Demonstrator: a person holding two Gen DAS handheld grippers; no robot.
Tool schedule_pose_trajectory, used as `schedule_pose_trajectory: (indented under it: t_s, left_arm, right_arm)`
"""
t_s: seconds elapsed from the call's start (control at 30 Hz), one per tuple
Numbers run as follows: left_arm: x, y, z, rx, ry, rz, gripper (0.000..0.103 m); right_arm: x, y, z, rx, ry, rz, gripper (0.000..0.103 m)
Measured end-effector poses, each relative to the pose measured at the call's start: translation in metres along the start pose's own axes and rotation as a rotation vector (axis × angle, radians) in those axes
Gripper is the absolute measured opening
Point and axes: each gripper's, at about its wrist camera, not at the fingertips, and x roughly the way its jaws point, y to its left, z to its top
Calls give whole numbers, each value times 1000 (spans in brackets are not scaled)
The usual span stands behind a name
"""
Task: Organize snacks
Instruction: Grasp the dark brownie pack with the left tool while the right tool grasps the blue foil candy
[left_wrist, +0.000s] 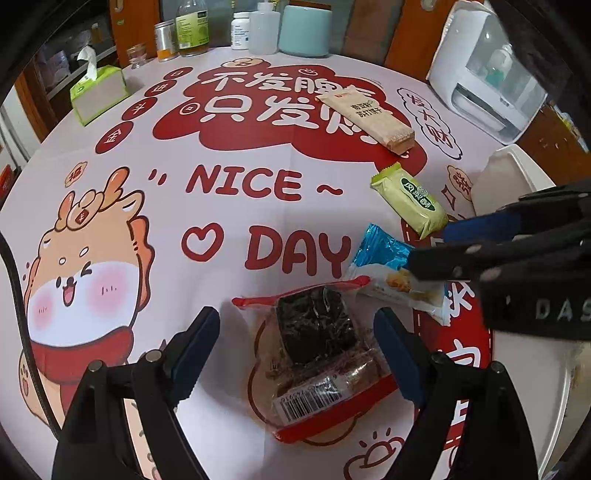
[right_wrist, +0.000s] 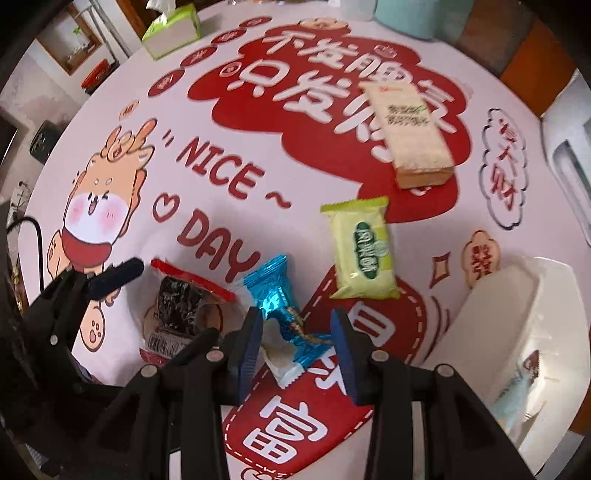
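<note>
Nearest the left camera, the left gripper (left_wrist: 297, 354) is spread wide over the tablecloth (left_wrist: 229, 229), its blue pads on either side of a clear, red-edged packet holding a dark seaweed-wrapped snack (left_wrist: 317, 354); neither pad touches the wrapper. The packet lies flat, barcode end toward the camera.

Just to its right, the right gripper (right_wrist: 295, 347) is also spread, straddling a blue foil snack packet (right_wrist: 284, 317) that lies on the cloth beside the seaweed packet. Its left pad sits at the packet's edge, though contact cannot be confirmed; its right pad stands apart. In the left view this gripper reaches in from the right, fingers low over the blue packet (left_wrist: 391, 273).

Farther on lies a green biscuit packet (right_wrist: 362, 251), apart from both grippers, and beyond it a long tan cracker packet (right_wrist: 413, 133) on the red print. A white bin (right_wrist: 524, 325) stands at the right, a wrapped snack visible inside. At the far edge sits a green tissue box (left_wrist: 98, 92).
</note>
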Motion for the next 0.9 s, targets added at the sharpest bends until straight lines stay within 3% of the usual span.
schedule_pose_trajectory:
  t_s: [0.27,0.6,0.67,0.7,0.73,0.87,0.9]
  left_arm:
    - [-2,24,2,7,12,-6,85]
    - [-2,47,2,-6,24,-65,84]
    - [-1,46,1,-5,28,-68,81]
    - [-2,45,0,0,21,-72,76]
    - [-3,44,-1,6,18,-80,64]
    - [-10,39,-4,27,-12,-72,52]
    - [-14,39,-5,26,-22,-79,44]
  right_arm:
    - [17,8,5,-27,43,16,39]
    - [33,33,1,-97,77,-61,37]
    - [33,34,-1,-83,75,-61,33]
    - [32,36,-3,-86,74,-69,33]
    - [32,39,-5,-94,69,-85,33]
    - [27,46,-16,-79,34,-99,33]
    - [23,46,-19,-63,15,-91,33]
